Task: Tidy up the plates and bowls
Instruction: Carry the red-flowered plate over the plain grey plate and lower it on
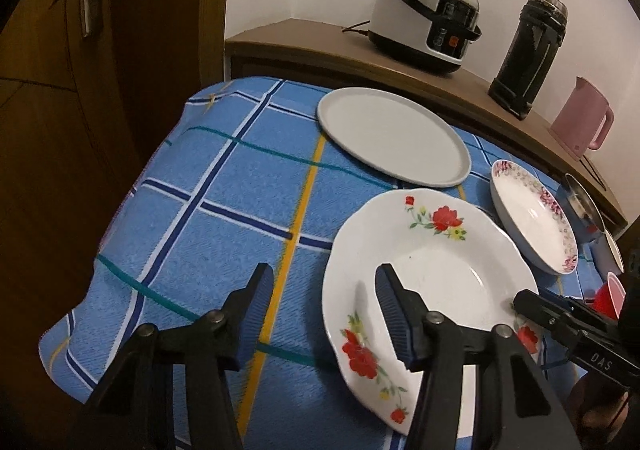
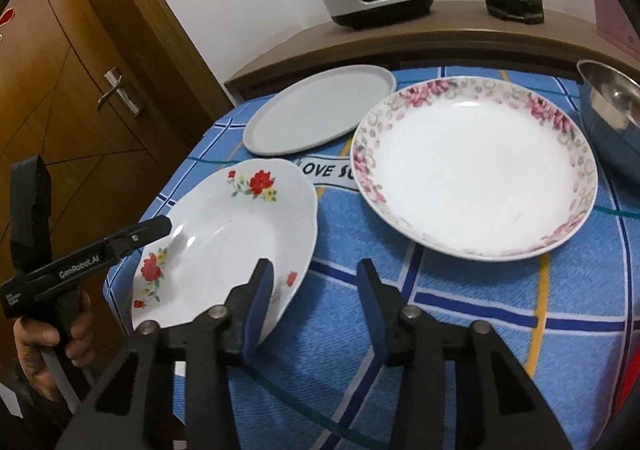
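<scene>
the red-flowered plate [image 1: 432, 290] lies on the blue checked cloth [image 1: 224, 210], at its near corner, its rim running between both tools. the left gripper [image 1: 324, 314] straddles the plate's left edge and the right gripper [image 2: 316, 302] its right edge, each with one finger over the dish and one outside. both stand part spread with no pad pressing yet, about equally near.

Tabletop [image 1: 224, 210] draped in a blue plaid cloth, bearing a plain grey plate [image 1: 394, 136] at the far side, a red-flowered plate [image 1: 432, 290] at the near edge, a pink-rimmed plate [image 2: 474, 170] beside it, and a steel bowl [image 2: 612, 110] (partly cut off by the frame).
</scene>
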### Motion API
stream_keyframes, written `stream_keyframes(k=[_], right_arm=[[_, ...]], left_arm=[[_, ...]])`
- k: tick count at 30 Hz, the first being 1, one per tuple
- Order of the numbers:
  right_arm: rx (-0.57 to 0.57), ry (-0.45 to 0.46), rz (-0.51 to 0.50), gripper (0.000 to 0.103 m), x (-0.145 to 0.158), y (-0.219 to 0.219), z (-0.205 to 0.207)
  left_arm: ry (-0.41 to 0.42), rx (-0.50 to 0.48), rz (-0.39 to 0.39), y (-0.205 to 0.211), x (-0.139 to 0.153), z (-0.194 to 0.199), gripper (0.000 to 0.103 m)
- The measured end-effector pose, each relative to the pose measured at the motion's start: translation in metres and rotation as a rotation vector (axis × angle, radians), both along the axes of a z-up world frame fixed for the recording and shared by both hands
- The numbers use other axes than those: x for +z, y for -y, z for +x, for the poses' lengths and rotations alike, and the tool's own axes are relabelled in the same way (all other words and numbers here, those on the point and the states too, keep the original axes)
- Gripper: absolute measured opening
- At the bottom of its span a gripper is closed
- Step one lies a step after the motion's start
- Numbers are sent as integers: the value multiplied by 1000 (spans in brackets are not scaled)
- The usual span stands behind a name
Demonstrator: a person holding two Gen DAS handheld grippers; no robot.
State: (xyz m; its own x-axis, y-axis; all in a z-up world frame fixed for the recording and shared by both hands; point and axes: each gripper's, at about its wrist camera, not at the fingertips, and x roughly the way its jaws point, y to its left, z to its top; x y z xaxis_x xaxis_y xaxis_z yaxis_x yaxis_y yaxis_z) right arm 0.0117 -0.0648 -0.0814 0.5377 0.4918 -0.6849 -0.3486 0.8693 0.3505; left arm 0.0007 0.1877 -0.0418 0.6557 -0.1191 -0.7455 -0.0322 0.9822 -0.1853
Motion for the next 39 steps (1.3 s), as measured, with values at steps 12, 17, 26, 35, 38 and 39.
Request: stream_keyframes(k=[12,17,26,35,38,39], right_arm=[[32,13,1,27,-2,-10,1],[40,15,-3,24,-2,-12,2],[60,25,-26,19,-2,-20,2],[65,46,-60,18,-2,-23,1],[61,49,-76,18,-2,-23,2],[60,49,-79,18,-2,-25,1]], left_arm=[[-41,-39,-46,1,-12,1,38],[-3,-31,-41,-5,-1,-5,38],[-54,-76,-85,0,-12,-6,38],[-45,-94,-76,11,-16,-8,25],[-41,-90,-86,9,-17,-8,25],[-39,-89,-86,9,-16,-8,25]])
